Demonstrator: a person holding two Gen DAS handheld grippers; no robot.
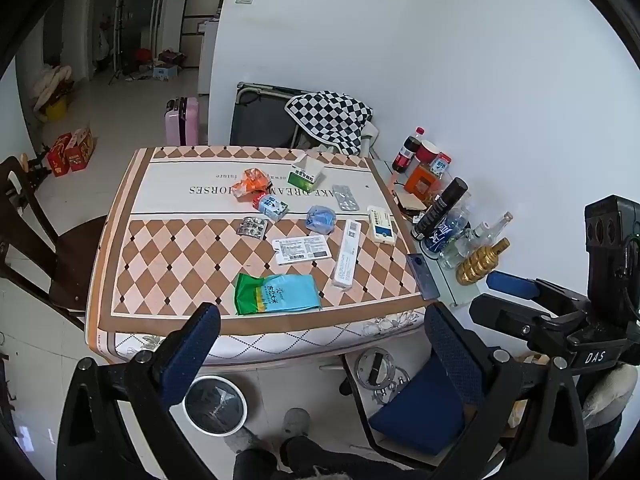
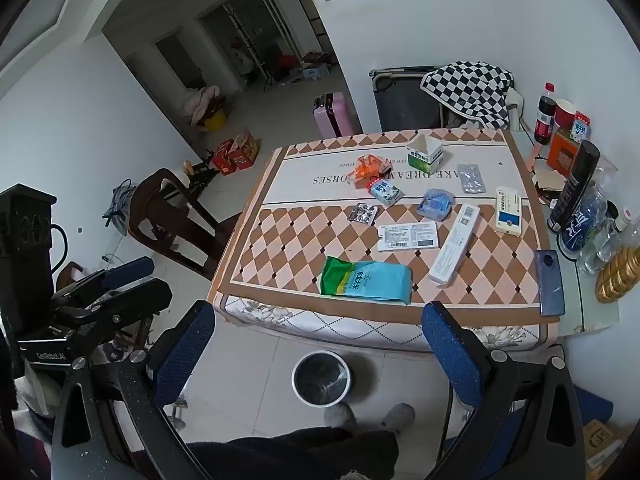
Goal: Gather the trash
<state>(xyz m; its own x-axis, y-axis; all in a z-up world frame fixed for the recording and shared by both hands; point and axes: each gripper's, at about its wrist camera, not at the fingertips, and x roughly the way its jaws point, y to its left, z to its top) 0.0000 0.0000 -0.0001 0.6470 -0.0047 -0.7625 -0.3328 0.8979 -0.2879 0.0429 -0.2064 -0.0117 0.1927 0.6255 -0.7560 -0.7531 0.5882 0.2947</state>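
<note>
Left wrist view looks down on the table (image 1: 132, 248) under its diamond-pattern cloth, litter scattered across it. Off its near edge at 6 o'clock, on the floor, stands the trash bin (image 1: 215, 405). Nearest that edge lies the green-and-blue bag (image 1: 277, 293); the white label card (image 1: 302, 249) sits at 12 o'clock from the bag, the long white box (image 1: 347, 254) at 2 o'clock. Left gripper (image 1: 324, 332) hangs released, holding nothing, short of the table. Right gripper (image 2: 318, 330) likewise spread wide and empty, above the bin.
</note>
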